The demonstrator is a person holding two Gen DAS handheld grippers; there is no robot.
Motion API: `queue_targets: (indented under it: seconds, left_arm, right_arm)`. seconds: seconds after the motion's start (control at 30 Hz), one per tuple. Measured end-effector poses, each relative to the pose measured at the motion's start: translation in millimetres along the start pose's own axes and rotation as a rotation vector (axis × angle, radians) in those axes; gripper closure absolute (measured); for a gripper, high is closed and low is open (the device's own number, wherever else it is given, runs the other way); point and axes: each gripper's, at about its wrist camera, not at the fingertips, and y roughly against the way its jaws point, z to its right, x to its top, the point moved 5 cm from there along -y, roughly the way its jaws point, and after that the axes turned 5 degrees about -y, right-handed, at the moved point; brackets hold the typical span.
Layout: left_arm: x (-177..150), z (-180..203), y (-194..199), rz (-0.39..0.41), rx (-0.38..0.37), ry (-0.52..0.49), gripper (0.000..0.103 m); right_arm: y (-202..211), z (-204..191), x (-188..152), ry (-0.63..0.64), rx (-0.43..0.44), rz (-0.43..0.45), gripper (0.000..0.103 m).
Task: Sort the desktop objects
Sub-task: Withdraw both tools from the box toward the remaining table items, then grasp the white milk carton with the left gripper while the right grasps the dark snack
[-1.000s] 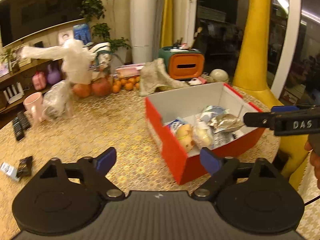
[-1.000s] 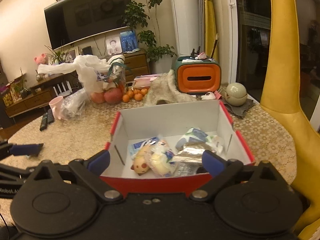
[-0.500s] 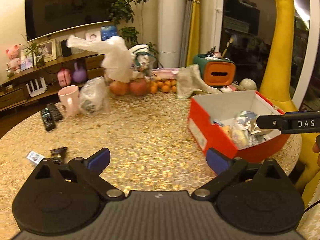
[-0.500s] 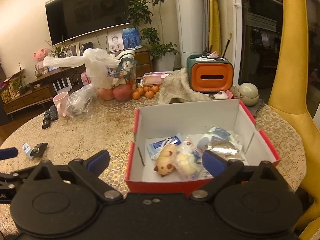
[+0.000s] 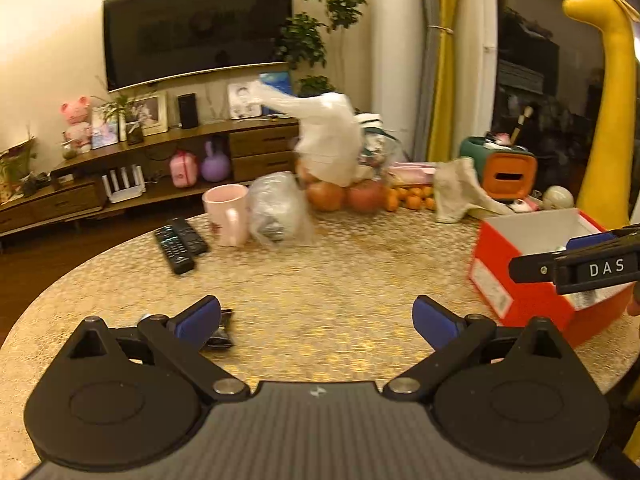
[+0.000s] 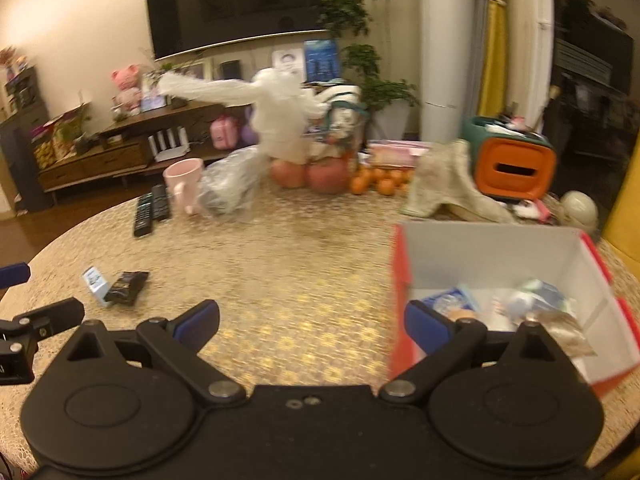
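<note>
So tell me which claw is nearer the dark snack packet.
Left. The left claw has its left fingertip right over the dark snack packet; the right claw is beside the red box, well to the packet's right.

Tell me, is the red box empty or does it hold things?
Not empty: the red box is open-topped, with several wrapped packets on its white floor.

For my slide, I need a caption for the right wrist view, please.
Open right tool above the table, between two small packets and the red box of sorted items.
</note>
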Motion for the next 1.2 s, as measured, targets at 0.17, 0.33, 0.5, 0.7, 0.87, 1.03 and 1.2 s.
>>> queue_targets:
  seconds: [0.17,0.33,0.5,0.7,0.87,1.03,1.2]
  left_arm:
    - [-17,-40,-11,-0.007,0.036,0.02,0.0]
    - [-39,-80,-28,-0.025,0.078,0.054,0.0]
    - [-58,-114,-49,-0.037,0.125,0.061,0.0]
    - [-71,-143,-83,-0.031,0.157,0.027,0.0]
    - [-81,-159,-115,-0.048,0.152,0.022,0.0]
    - [-92,-174,-143,-0.069,0.153,0.021,0.001]
    - [-97,-188,-162,-0.069,0.123,0.03,0.001]
  right_arm:
    - [-25,-47,2,0.051,0.046,-0.014,0.004]
    - [-55,-92,3,0.091,0.087,-0.036,0.006]
    - [-85,-130,2,0.105,0.132,-0.054,0.007]
    - [-123,-163,-1,0.112,0.157,-0.081,0.008]
    - [-154,-185,-3,0.129,0.161,-0.114,0.012]
    - [-180,-205,-3,0.158,0.167,-0.12,0.014]
    - [-205,-222,-10,0.173,0.157,-0.154,0.017]
